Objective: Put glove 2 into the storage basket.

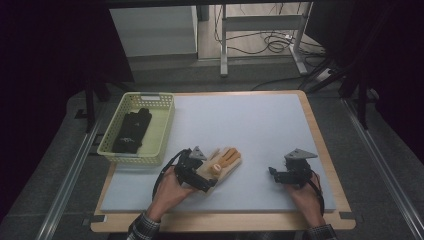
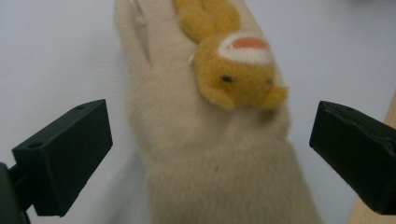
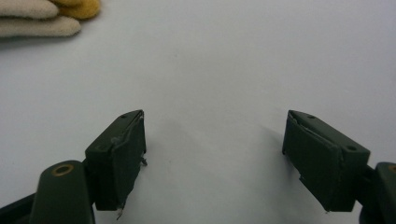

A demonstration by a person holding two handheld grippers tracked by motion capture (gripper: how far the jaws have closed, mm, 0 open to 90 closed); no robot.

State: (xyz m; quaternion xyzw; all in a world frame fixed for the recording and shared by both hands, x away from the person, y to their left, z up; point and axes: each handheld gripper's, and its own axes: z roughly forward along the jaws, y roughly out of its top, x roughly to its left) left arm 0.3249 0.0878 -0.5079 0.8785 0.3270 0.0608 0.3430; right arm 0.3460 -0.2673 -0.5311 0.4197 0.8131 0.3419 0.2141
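Glove (image 2: 205, 154) cuff sits between spread jaws of left gripper (image 2: 210, 154); close squarely on cuff; right gripper (image 3: 215, 154) spread, idle.

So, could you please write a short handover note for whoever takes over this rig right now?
Left gripper: open, jaws on either side of the cuff of the beige glove, not yet closed on it.
Right gripper: open, holding nothing, over bare mat on the right side.
Things: the beige glove with the yellow animal patch lies flat on the white mat. A black glove already lies in the yellow basket at the table's left.
Done: black glove is in the basket.
Left, probably: grip the beige glove and move it to the basket.
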